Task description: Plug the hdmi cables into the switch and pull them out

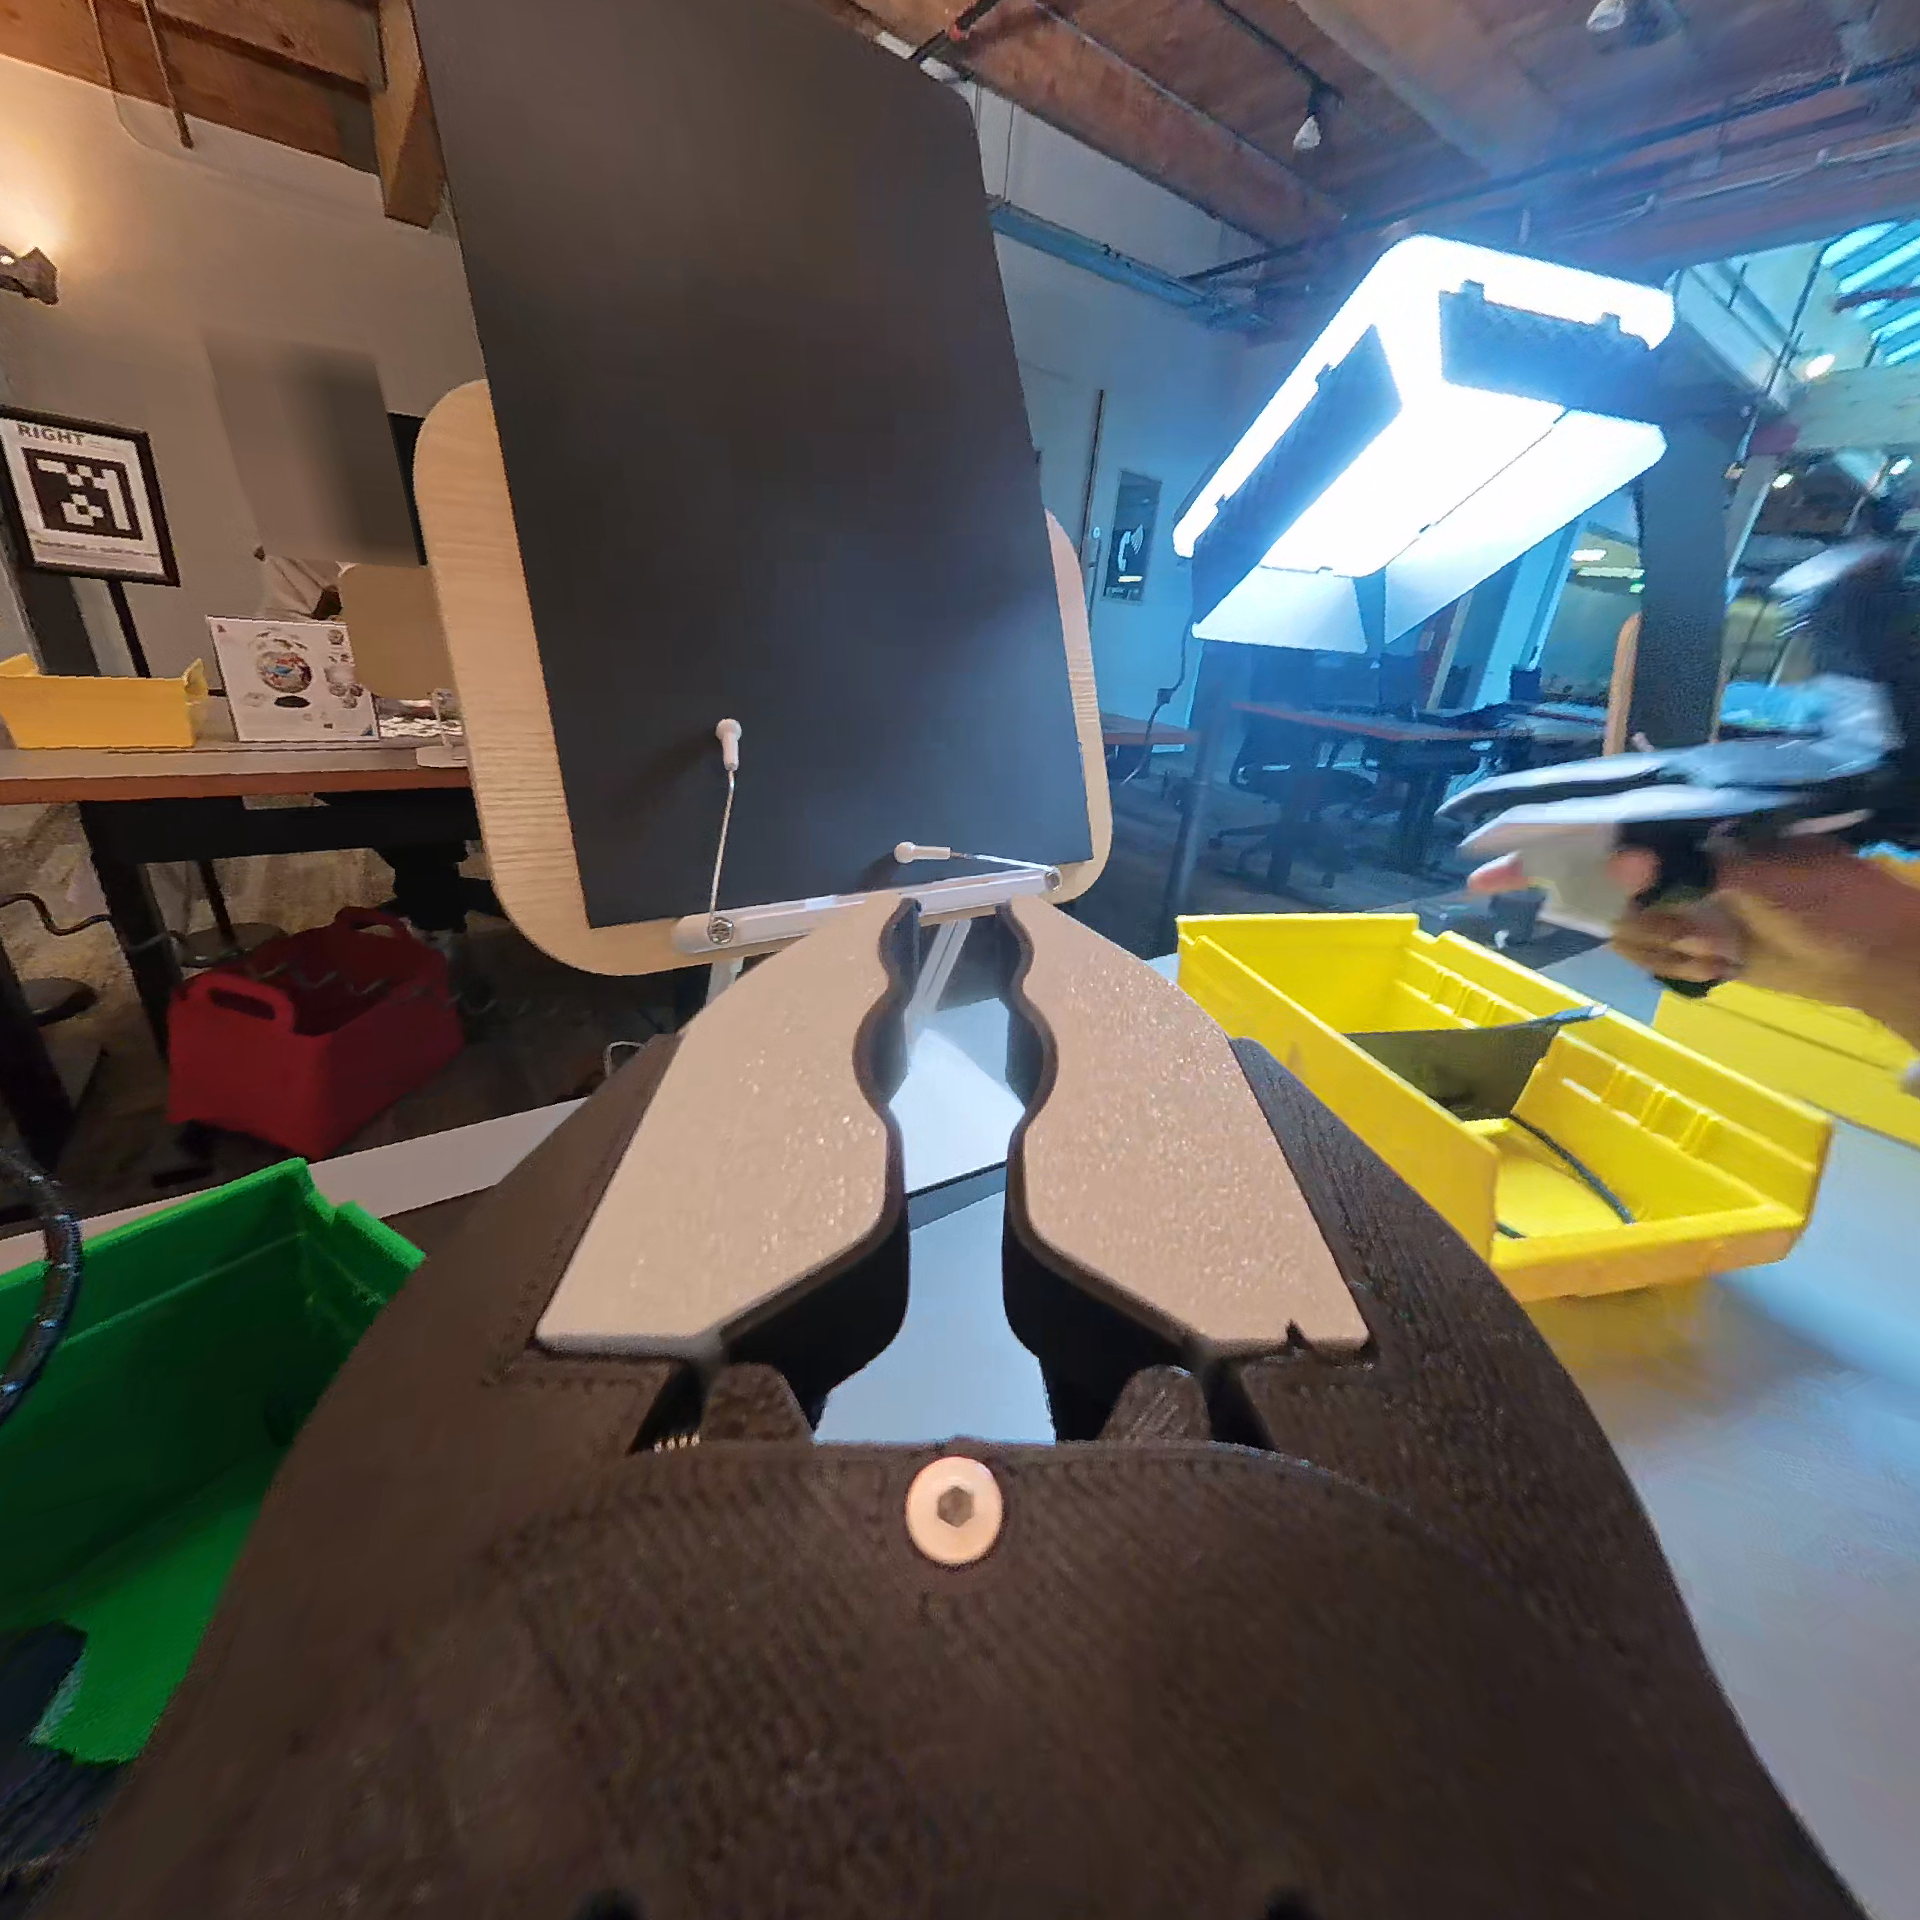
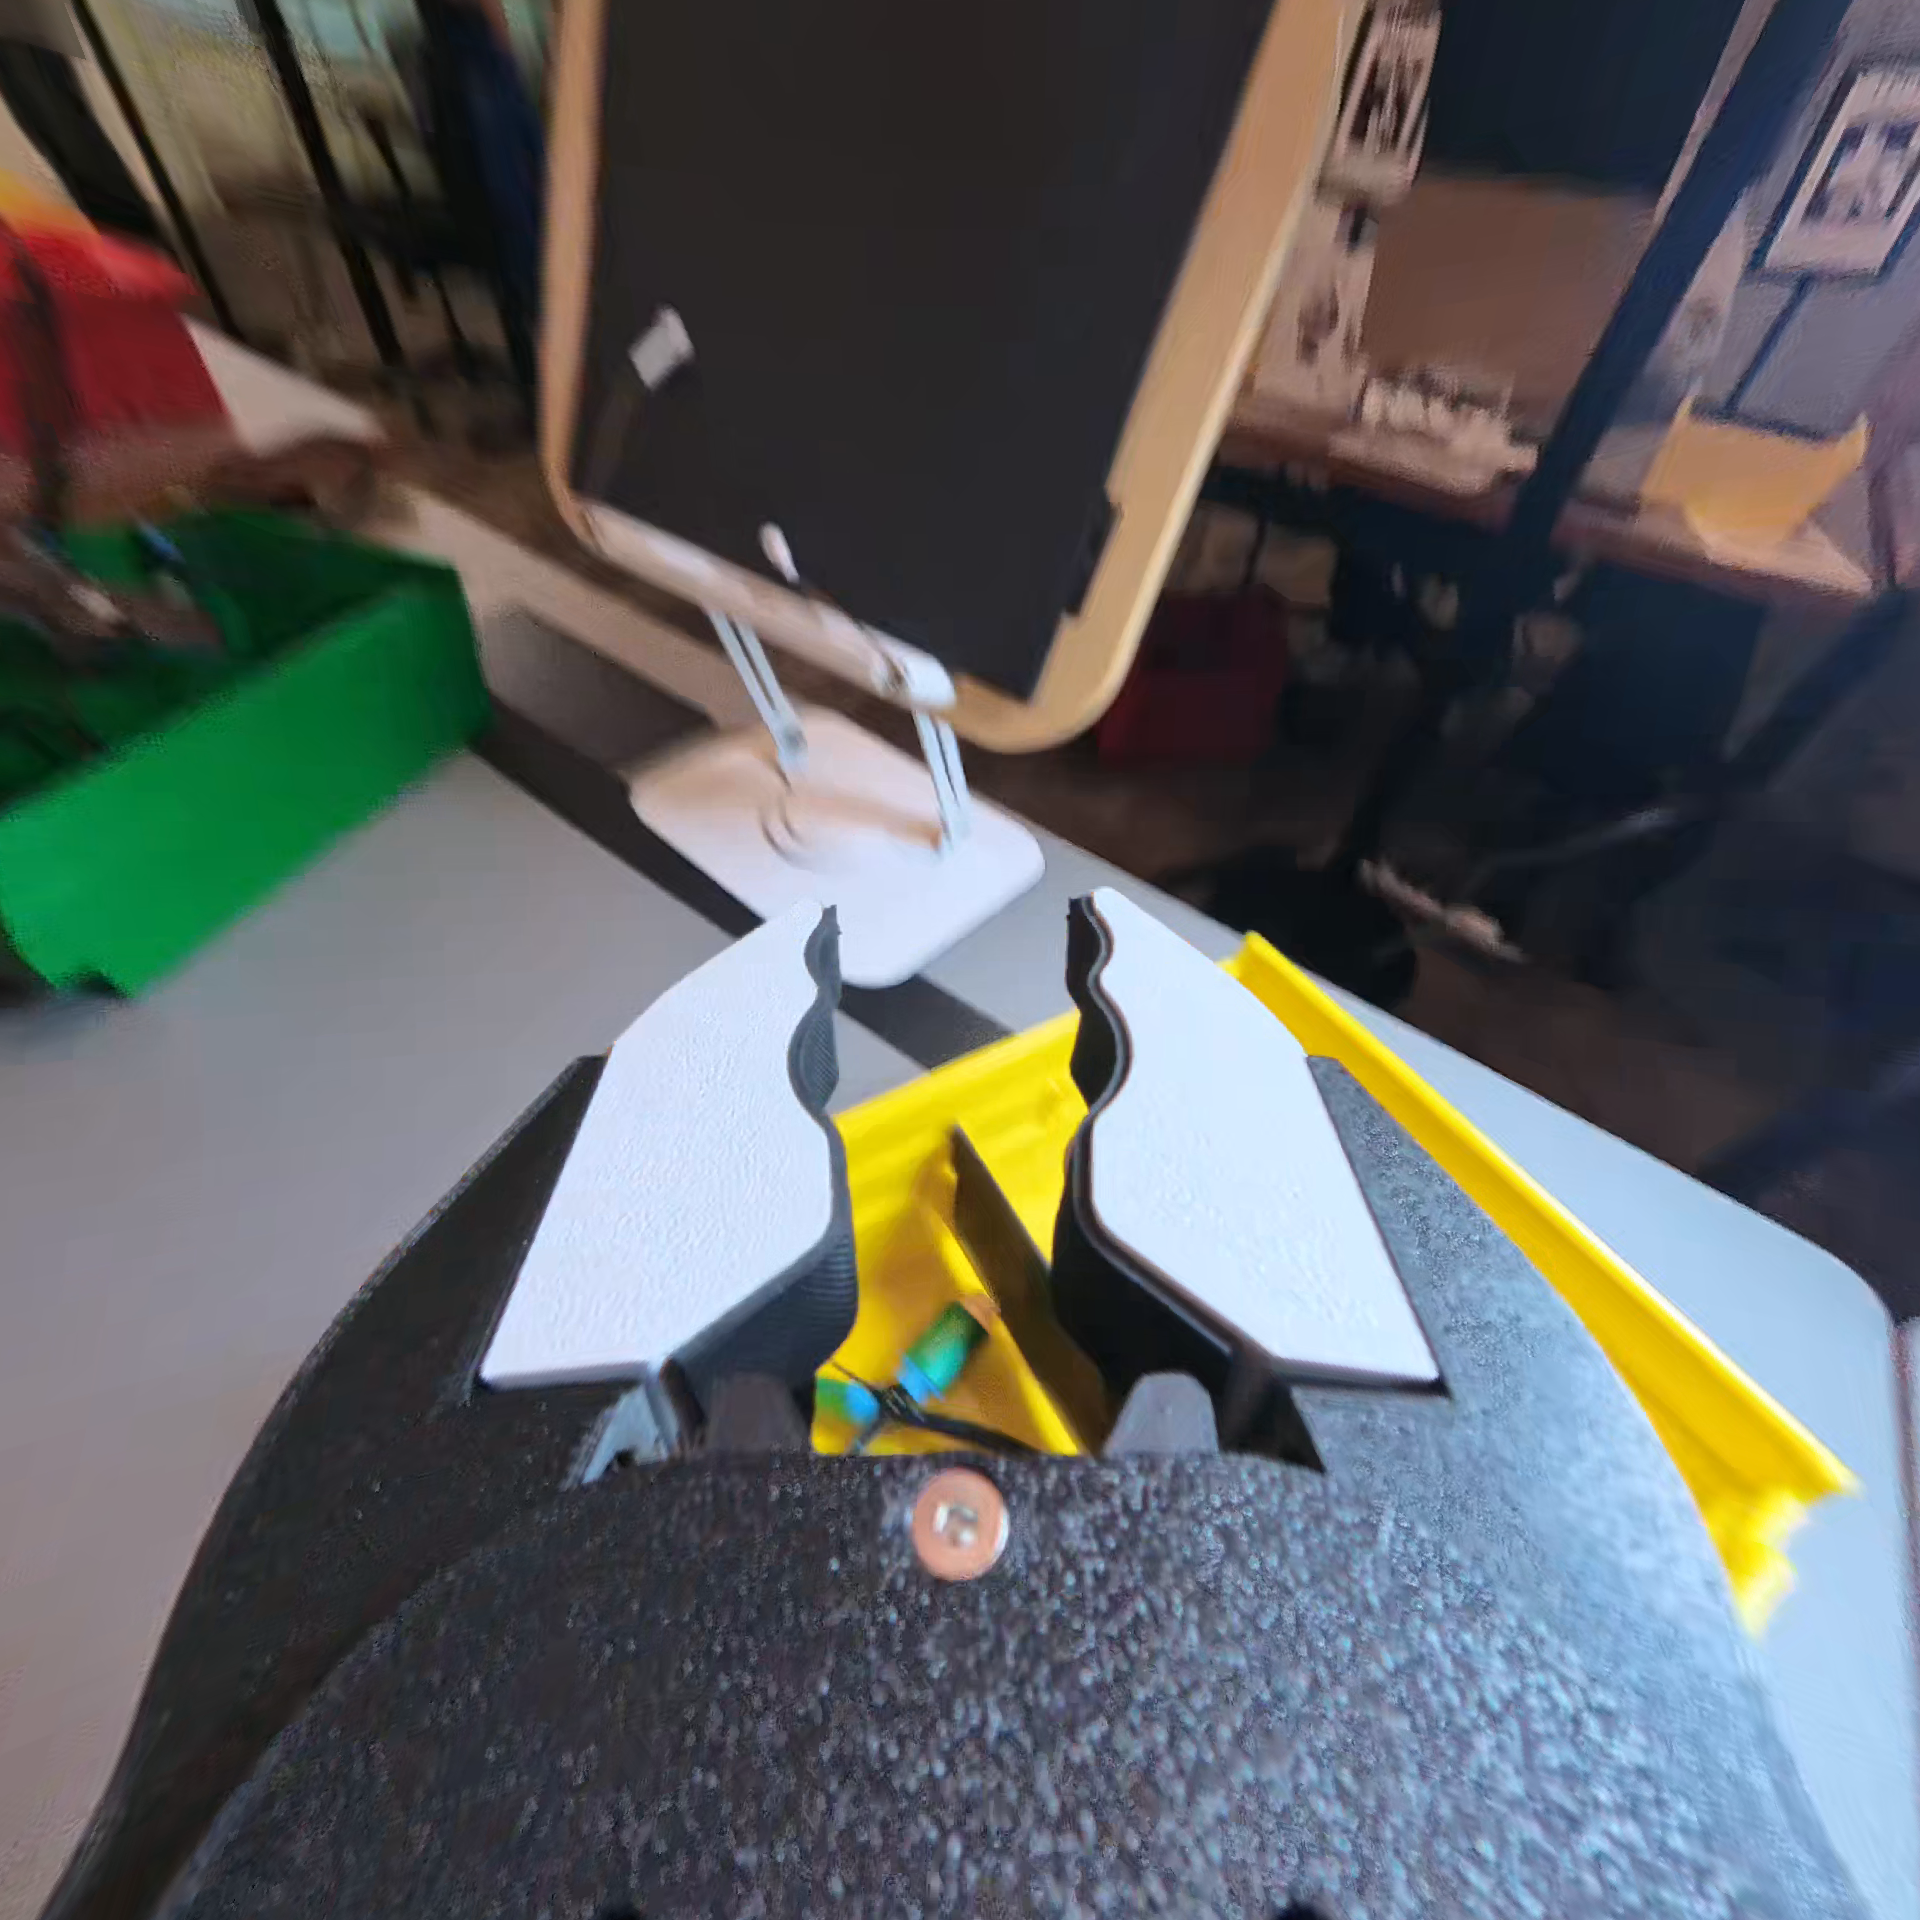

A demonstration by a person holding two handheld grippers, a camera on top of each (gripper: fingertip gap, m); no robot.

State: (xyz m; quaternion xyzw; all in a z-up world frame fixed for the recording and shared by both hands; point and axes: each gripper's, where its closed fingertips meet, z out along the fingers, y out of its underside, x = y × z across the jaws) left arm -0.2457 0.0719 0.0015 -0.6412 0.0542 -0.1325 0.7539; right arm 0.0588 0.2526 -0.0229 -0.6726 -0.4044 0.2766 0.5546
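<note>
Right wrist view: right gripper [image 2: 951, 914] jaws spread, empty, above yellow bin [image 2: 1538, 1320] holding black cable [image 2: 935, 1418].

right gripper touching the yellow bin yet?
Apart. In the right wrist view the open right gripper hangs above the yellow bin; both fingertips end in clear air, holding nothing.

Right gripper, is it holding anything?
No, the right gripper is open over the yellow bin, and nothing sits between its white fingers.
</note>
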